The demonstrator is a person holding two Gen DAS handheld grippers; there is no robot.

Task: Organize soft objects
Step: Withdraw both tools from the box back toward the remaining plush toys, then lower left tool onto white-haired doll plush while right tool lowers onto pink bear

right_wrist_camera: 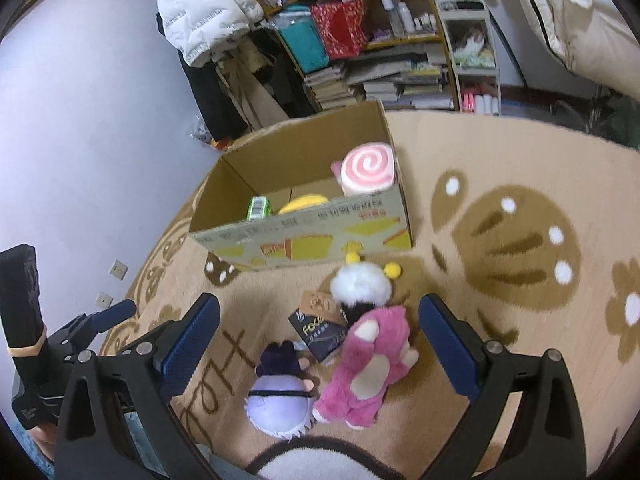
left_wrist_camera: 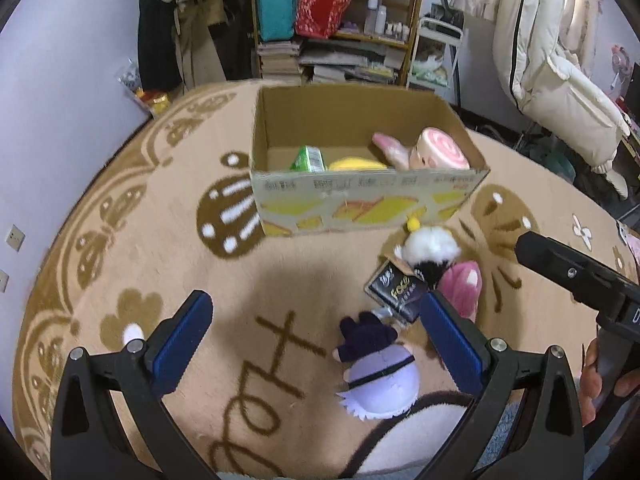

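Note:
An open cardboard box (left_wrist_camera: 368,200) (right_wrist_camera: 304,236) stands on the rug and holds a pink swirl plush (left_wrist_camera: 440,148) (right_wrist_camera: 370,170), a yellow plush (left_wrist_camera: 356,165) and a green pack (left_wrist_camera: 308,159). In front of it lie a white-and-black fluffy plush (left_wrist_camera: 430,246) (right_wrist_camera: 362,286), a dark tissue pack (left_wrist_camera: 396,294) (right_wrist_camera: 320,332), a pink bear plush (left_wrist_camera: 462,286) (right_wrist_camera: 370,368) and a lilac-headed doll (left_wrist_camera: 378,376) (right_wrist_camera: 280,392). My left gripper (left_wrist_camera: 316,344) is open above the rug, the doll between its fingers. My right gripper (right_wrist_camera: 320,344) is open over the doll and pink bear.
A tan patterned rug (left_wrist_camera: 160,240) covers the floor. A cluttered bookshelf (left_wrist_camera: 340,20) and hanging coats (right_wrist_camera: 204,12) stand behind the box. A white padded coat (left_wrist_camera: 560,60) hangs at the right. A lilac wall (left_wrist_camera: 60,80) runs along the left.

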